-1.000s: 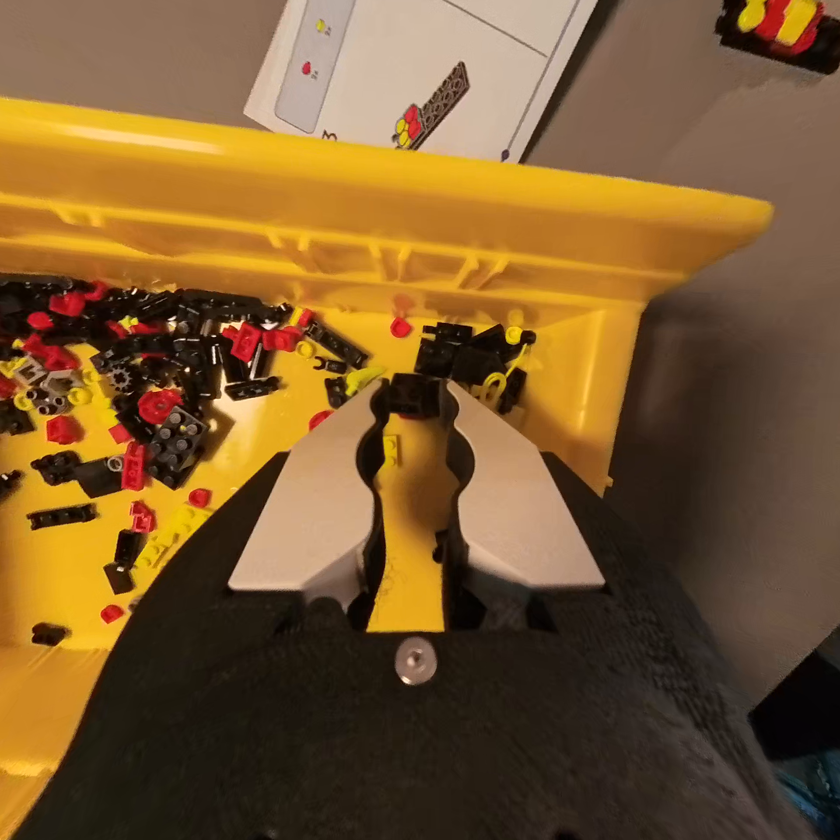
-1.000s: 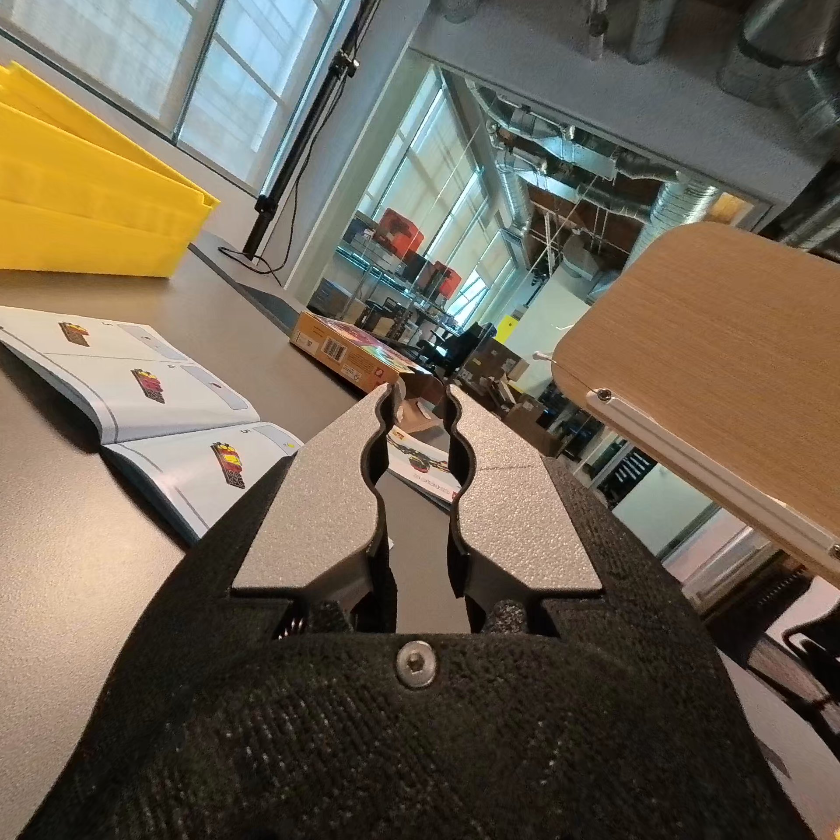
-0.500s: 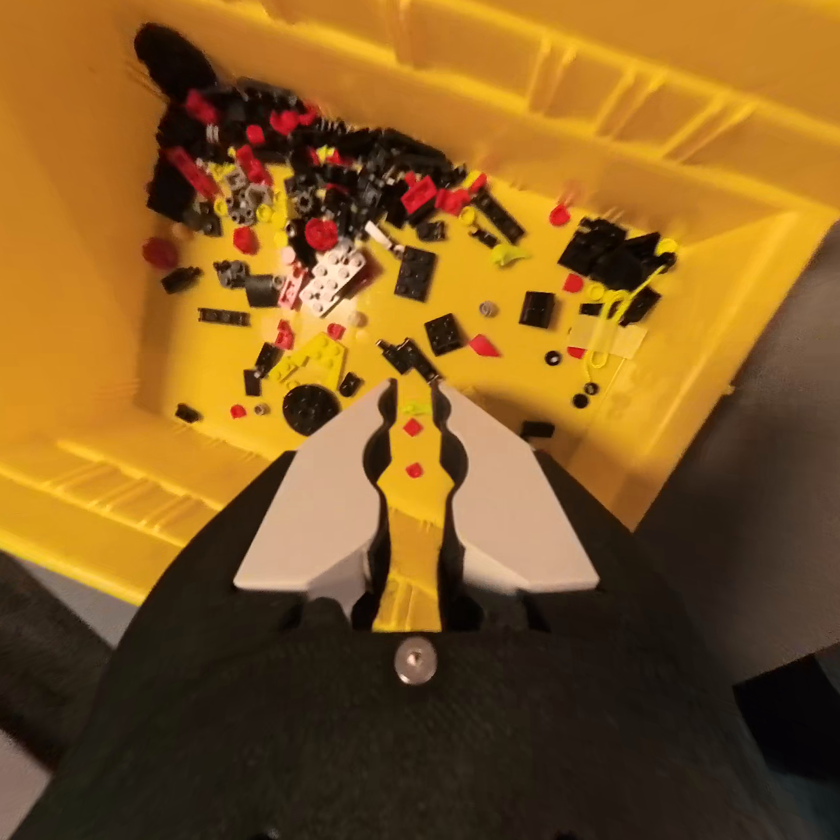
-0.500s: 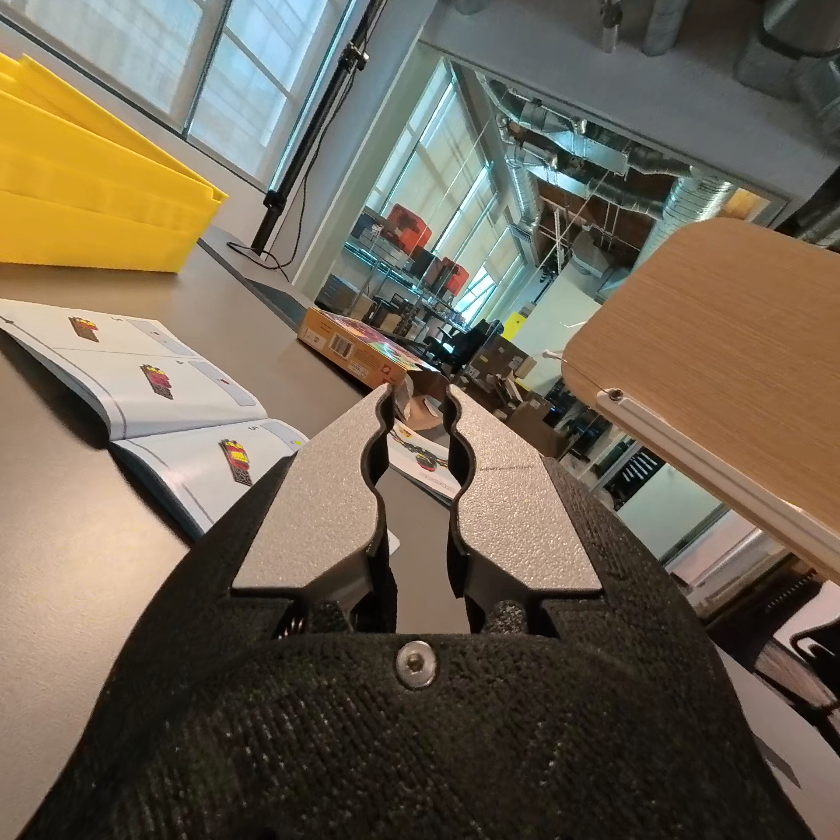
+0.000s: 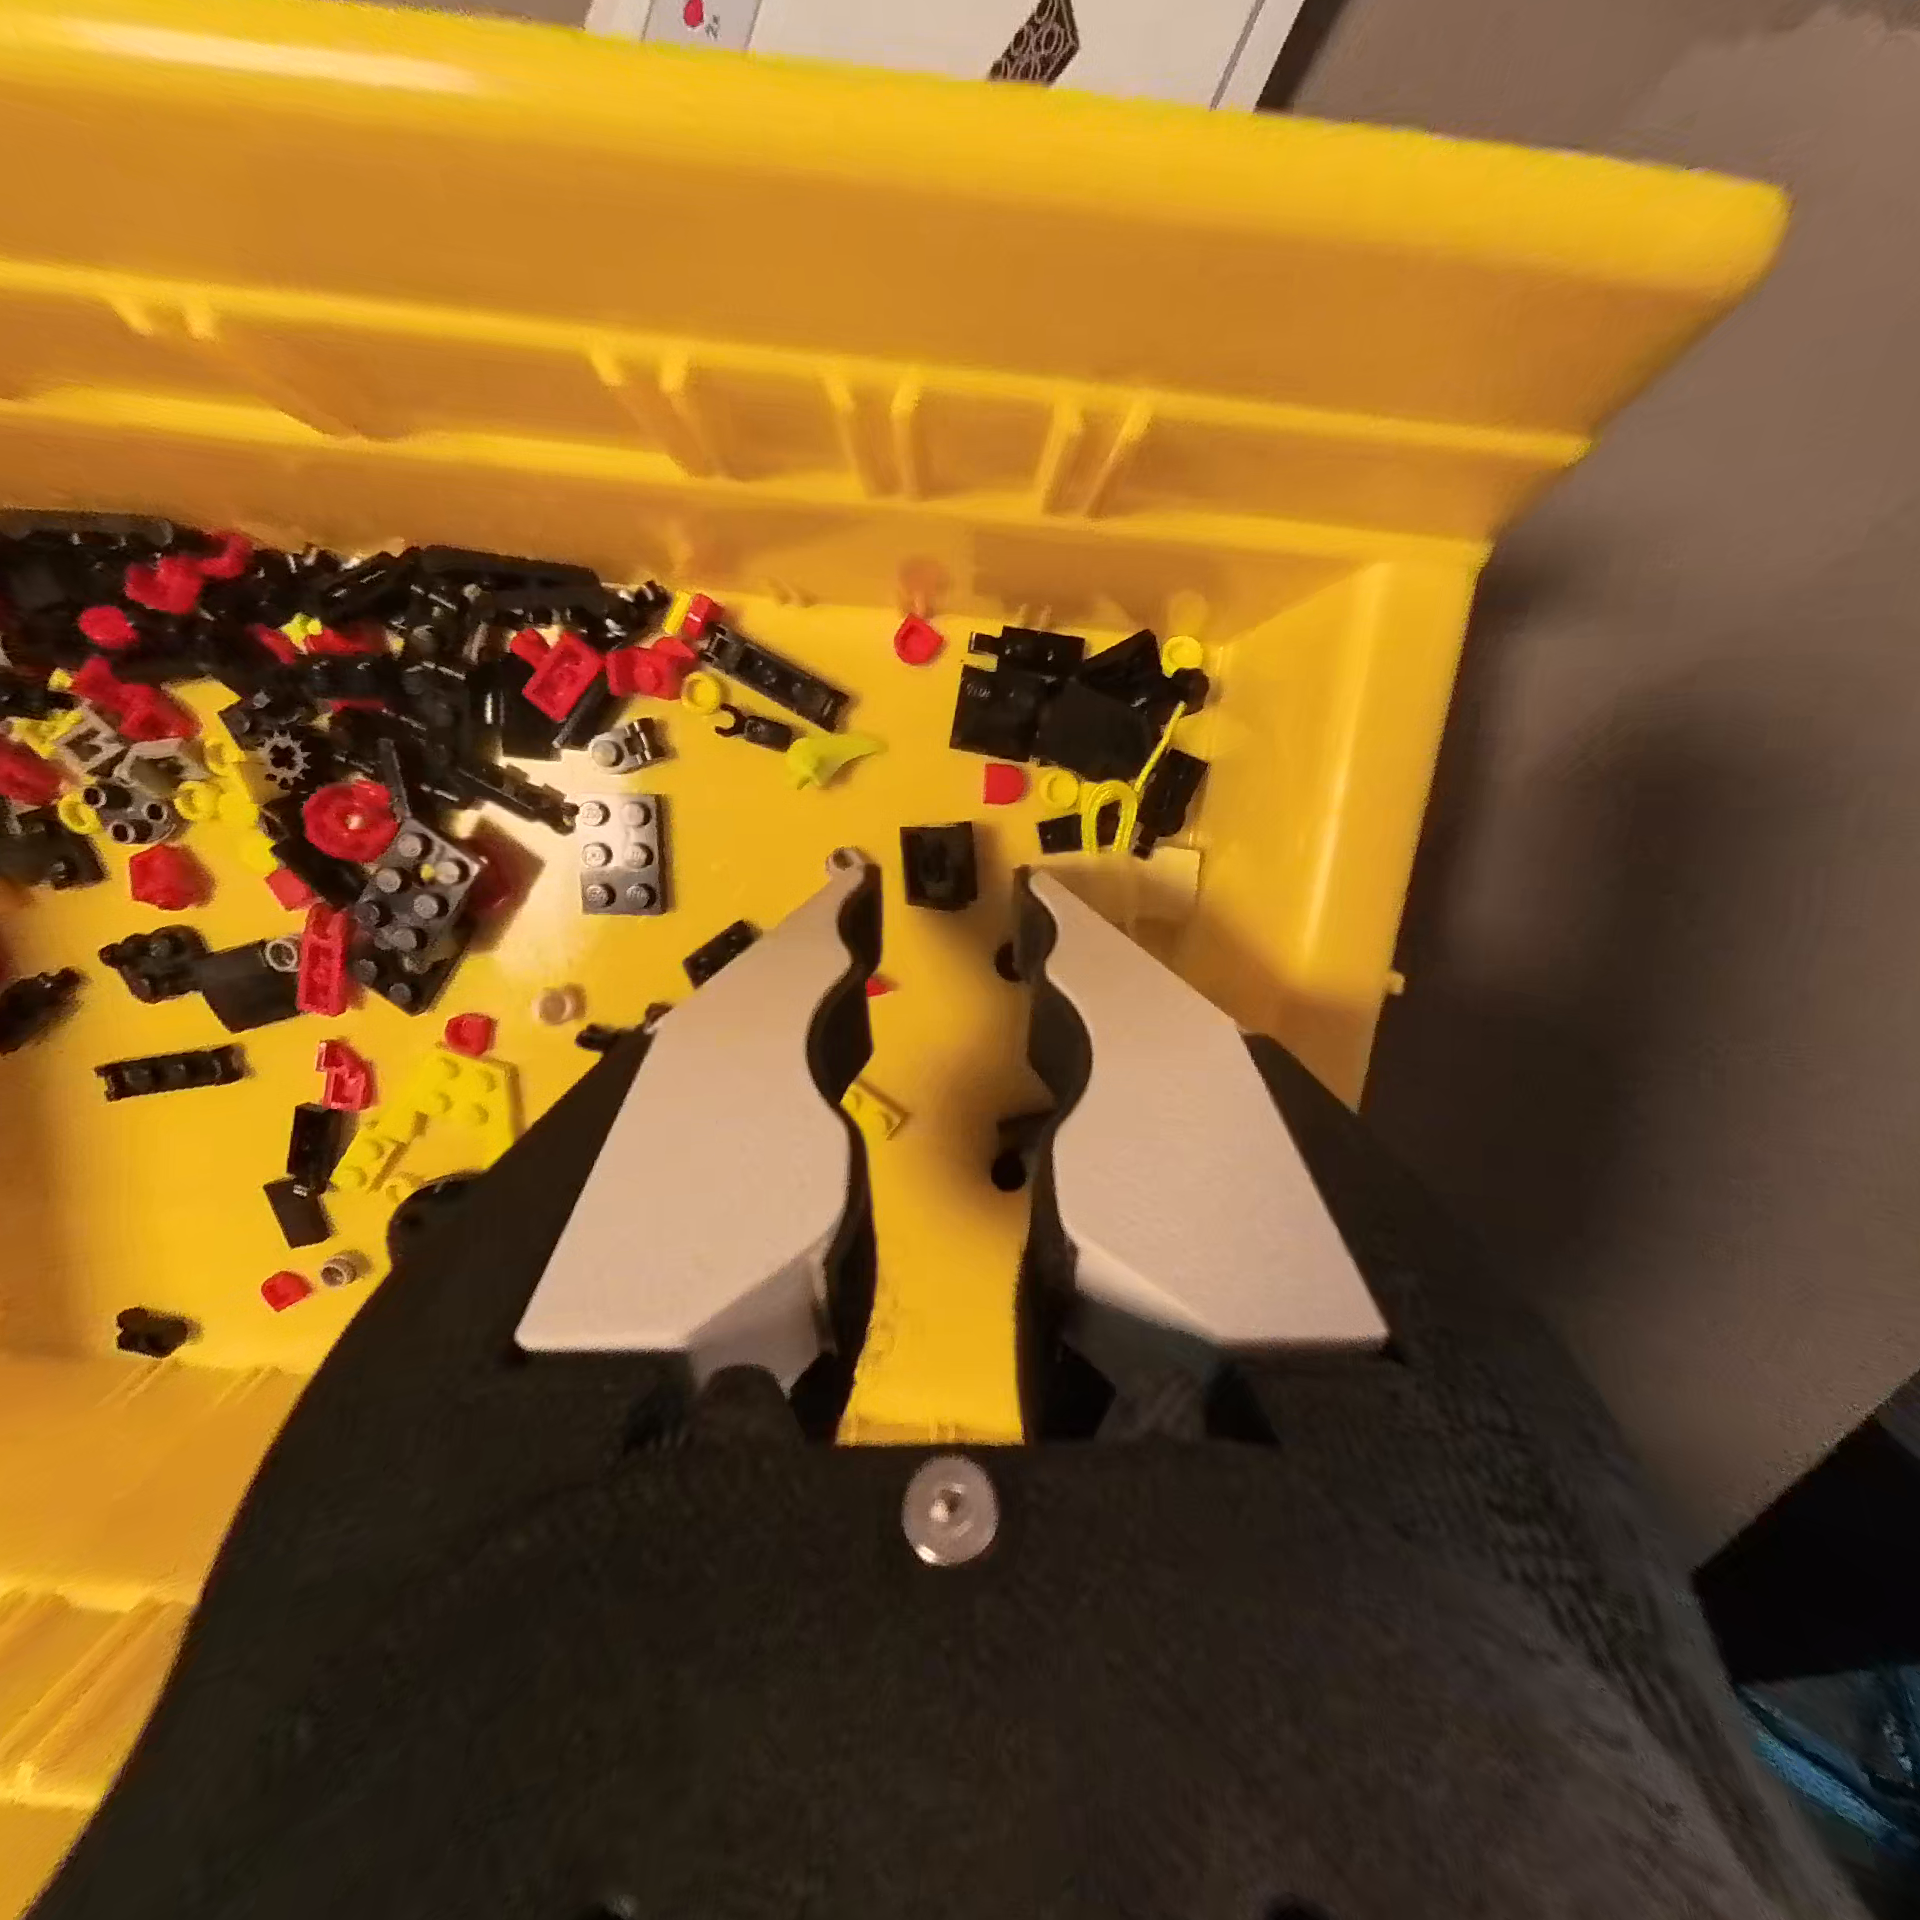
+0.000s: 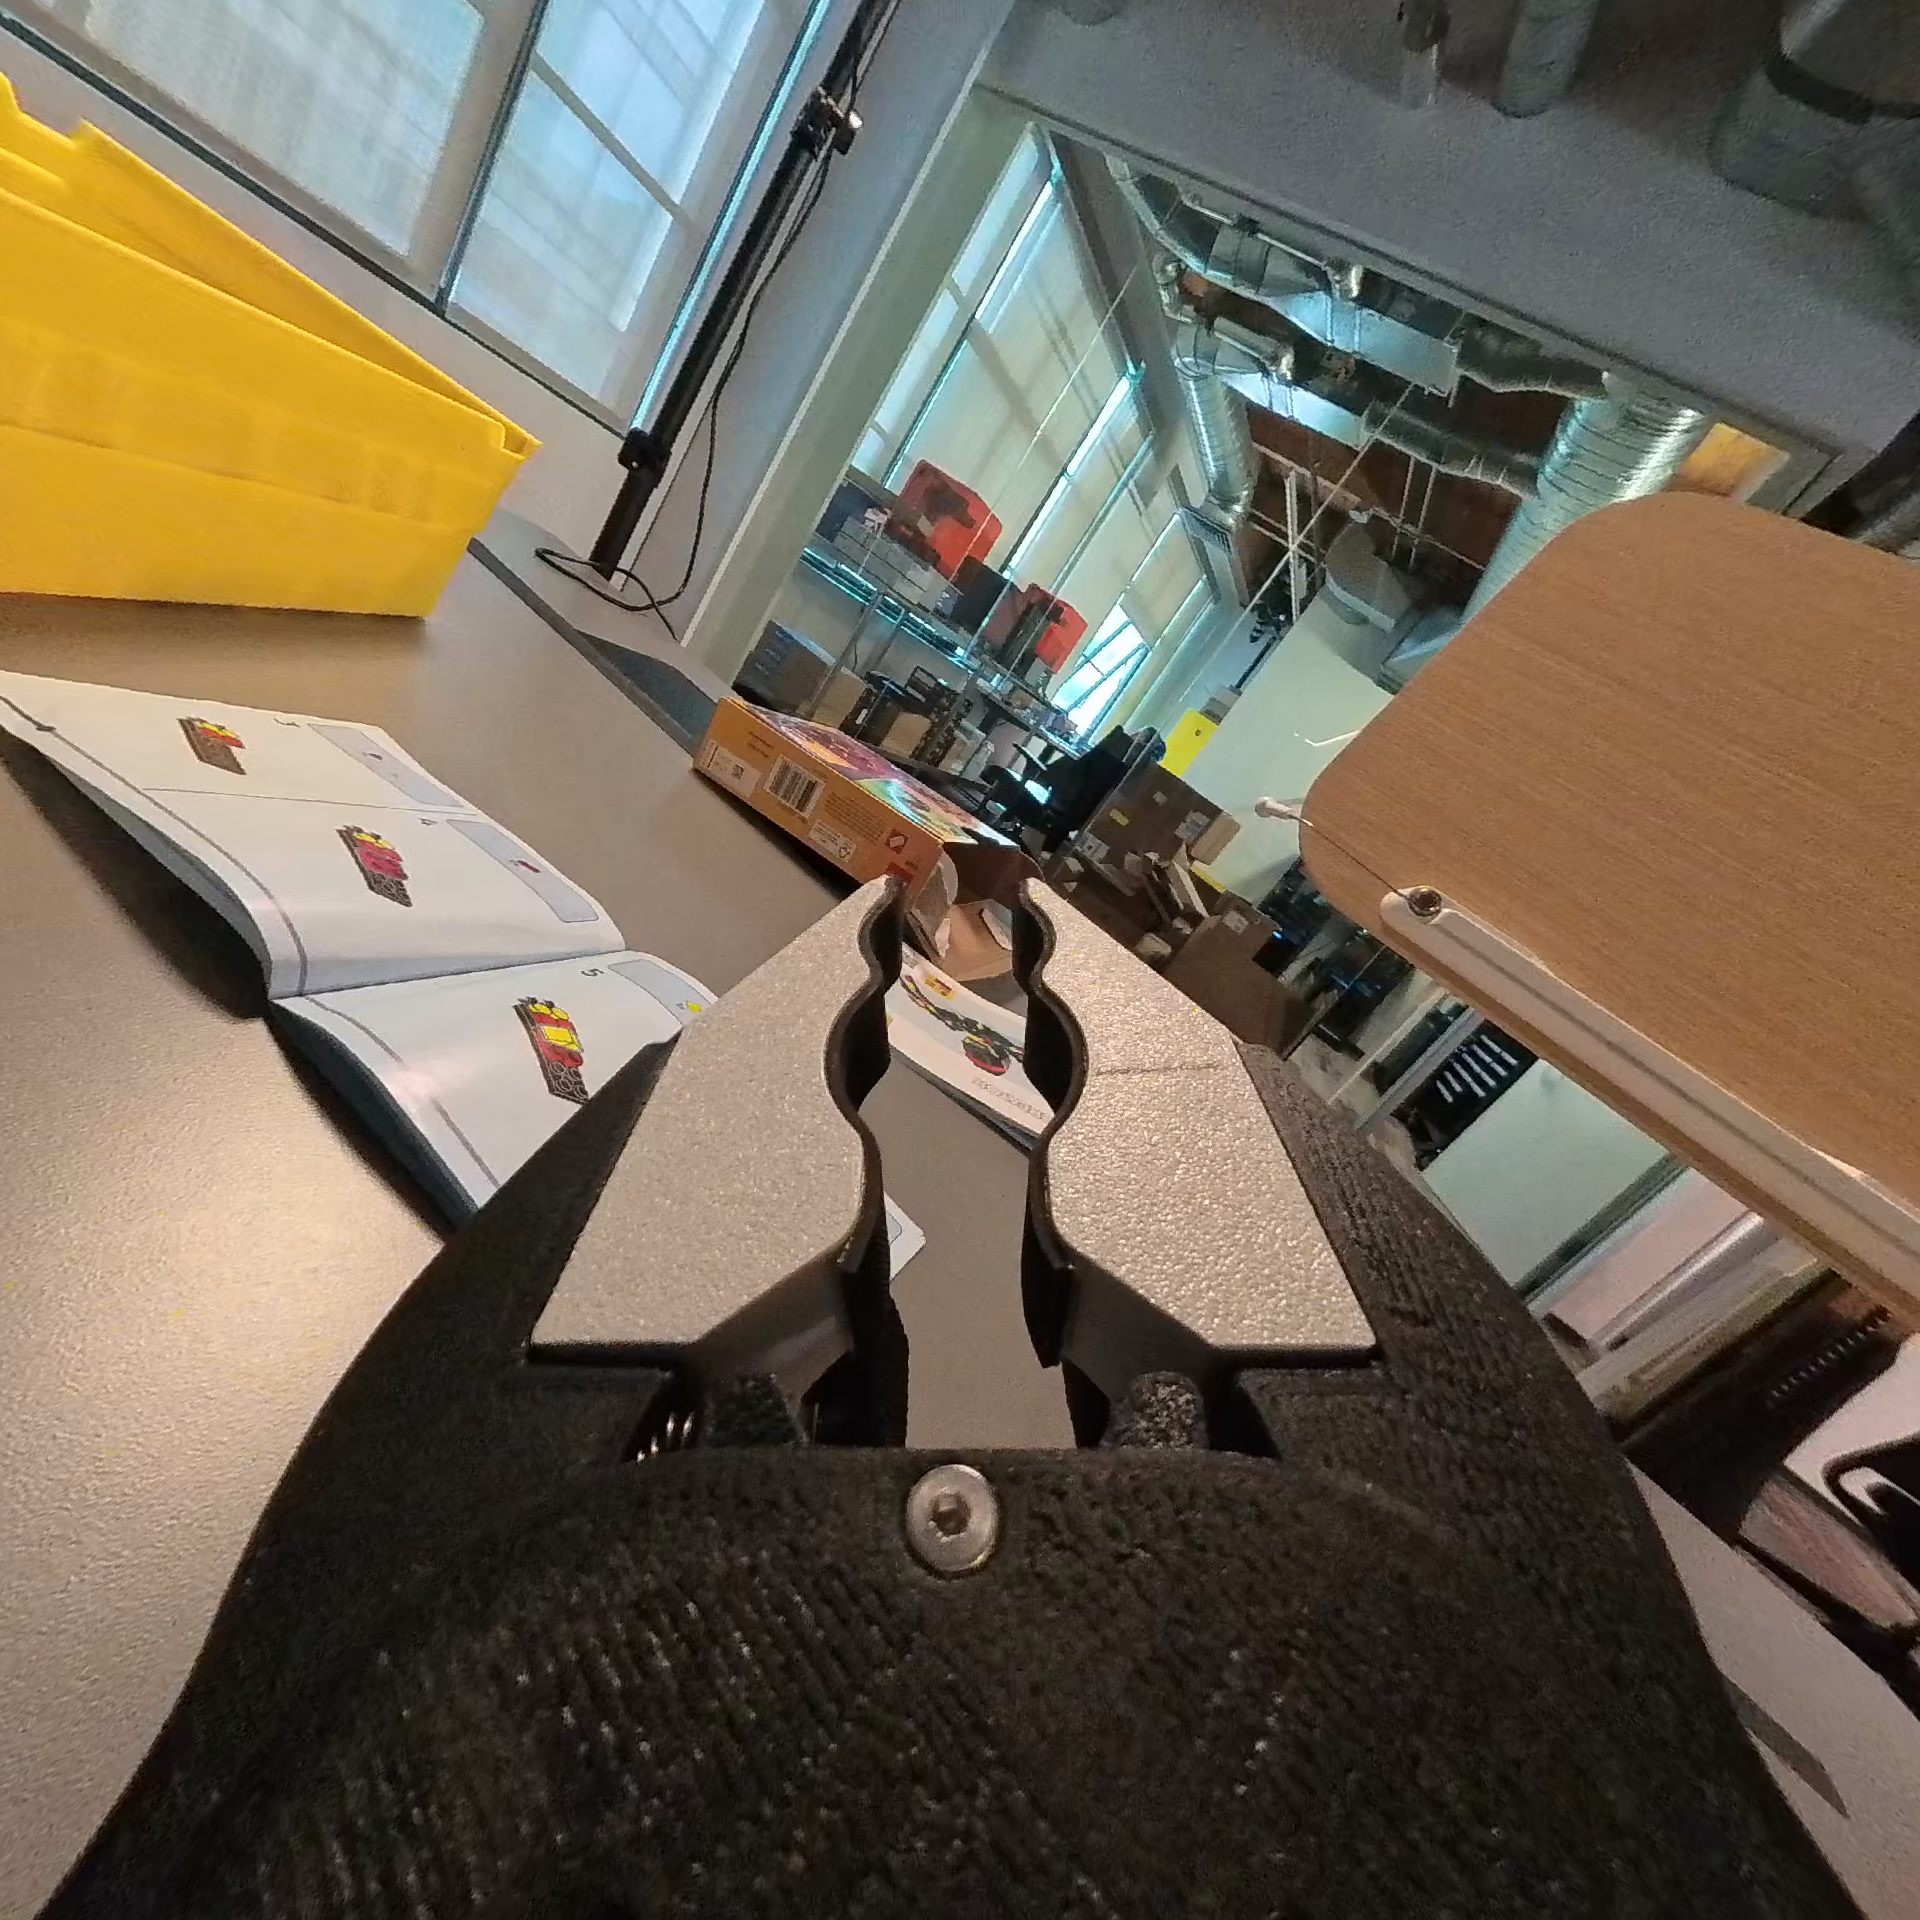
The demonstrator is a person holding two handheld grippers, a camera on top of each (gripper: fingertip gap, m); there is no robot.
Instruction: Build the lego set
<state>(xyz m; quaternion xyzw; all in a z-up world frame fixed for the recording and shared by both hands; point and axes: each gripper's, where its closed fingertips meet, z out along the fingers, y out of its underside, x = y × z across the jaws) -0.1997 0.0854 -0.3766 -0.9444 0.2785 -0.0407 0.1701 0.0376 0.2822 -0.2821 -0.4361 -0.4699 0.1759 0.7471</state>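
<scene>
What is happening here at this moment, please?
A person is building a lego set with two hand-held grippers. The left gripper is open and points down into a yellow bin of loose red, black and yellow pieces; a small black piece lies on the bin floor just ahead of its fingers, not yet gripped. The right gripper is open and empty, low over the grey table, beside the open instruction booklet and the orange box.
</scene>
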